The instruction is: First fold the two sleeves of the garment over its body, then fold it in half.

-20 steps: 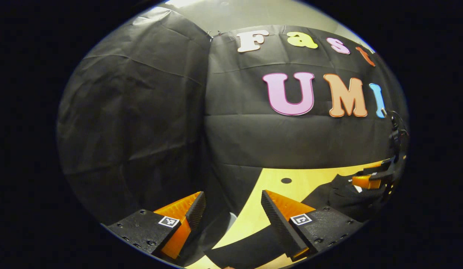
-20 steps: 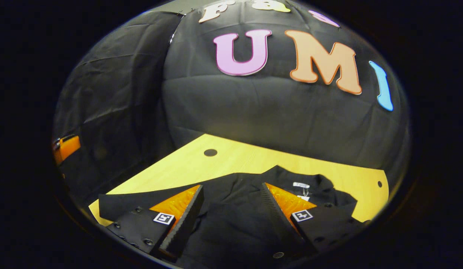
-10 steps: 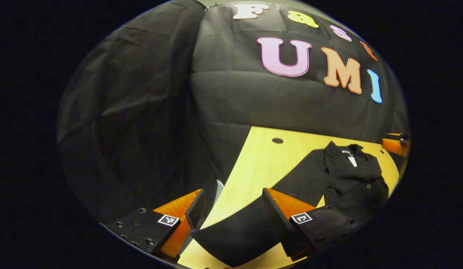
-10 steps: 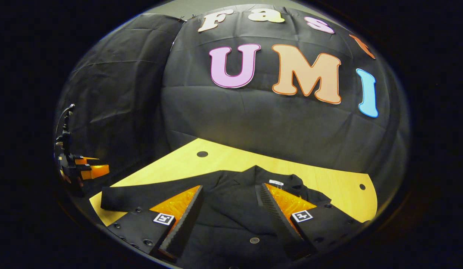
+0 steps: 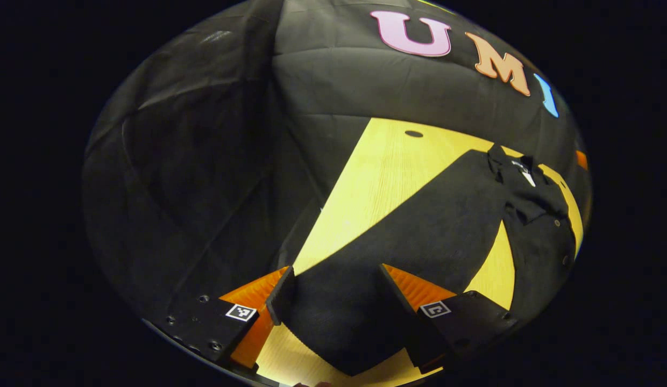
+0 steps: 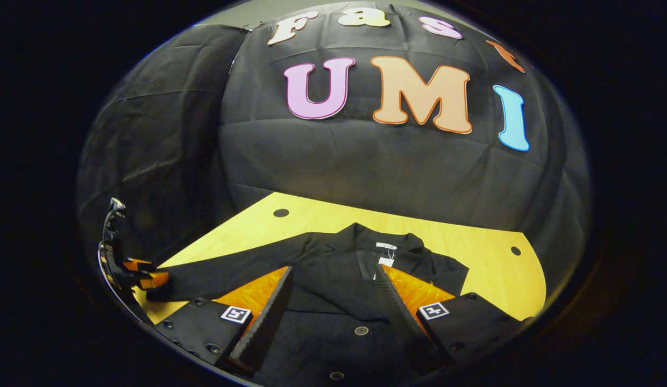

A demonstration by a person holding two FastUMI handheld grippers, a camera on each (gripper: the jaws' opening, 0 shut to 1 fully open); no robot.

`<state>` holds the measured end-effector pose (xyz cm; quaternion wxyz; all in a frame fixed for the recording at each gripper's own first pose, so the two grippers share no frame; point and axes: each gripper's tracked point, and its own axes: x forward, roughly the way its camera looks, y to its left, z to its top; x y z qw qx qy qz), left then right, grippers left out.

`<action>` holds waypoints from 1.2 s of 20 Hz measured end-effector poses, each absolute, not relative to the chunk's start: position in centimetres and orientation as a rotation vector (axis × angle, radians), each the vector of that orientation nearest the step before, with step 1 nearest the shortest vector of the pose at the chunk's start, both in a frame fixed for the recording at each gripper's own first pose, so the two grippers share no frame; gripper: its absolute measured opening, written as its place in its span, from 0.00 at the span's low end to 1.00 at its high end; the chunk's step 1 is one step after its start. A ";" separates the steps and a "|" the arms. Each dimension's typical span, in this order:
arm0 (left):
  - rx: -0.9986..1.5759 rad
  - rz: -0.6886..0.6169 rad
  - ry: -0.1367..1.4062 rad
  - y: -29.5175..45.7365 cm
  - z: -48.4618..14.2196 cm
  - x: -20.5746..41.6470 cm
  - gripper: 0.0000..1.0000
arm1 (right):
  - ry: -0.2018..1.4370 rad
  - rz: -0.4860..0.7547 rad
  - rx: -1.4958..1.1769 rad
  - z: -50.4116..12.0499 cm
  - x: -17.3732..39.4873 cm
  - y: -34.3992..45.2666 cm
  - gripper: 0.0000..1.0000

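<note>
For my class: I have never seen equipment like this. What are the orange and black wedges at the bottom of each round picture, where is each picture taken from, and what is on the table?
A person holds a two-finger hand-held gripper in each hand. Each carries a camera looking along its own fingers, the orange and black wedges. In the left gripper view, the left hand-held gripper is open, straddling a sleeve of a black garment spread on a wooden table. In the right gripper view, the right hand-held gripper is open over the garment's buttoned front. Nothing is gripped.
</note>
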<state>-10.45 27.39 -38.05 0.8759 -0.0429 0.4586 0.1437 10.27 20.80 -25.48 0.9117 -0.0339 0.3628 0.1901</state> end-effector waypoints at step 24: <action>-0.165 0.122 0.686 16.8 -25.7 -0.8 0.00 | 0.701 0.406 -0.014 -22.3 8.8 12.5 0.98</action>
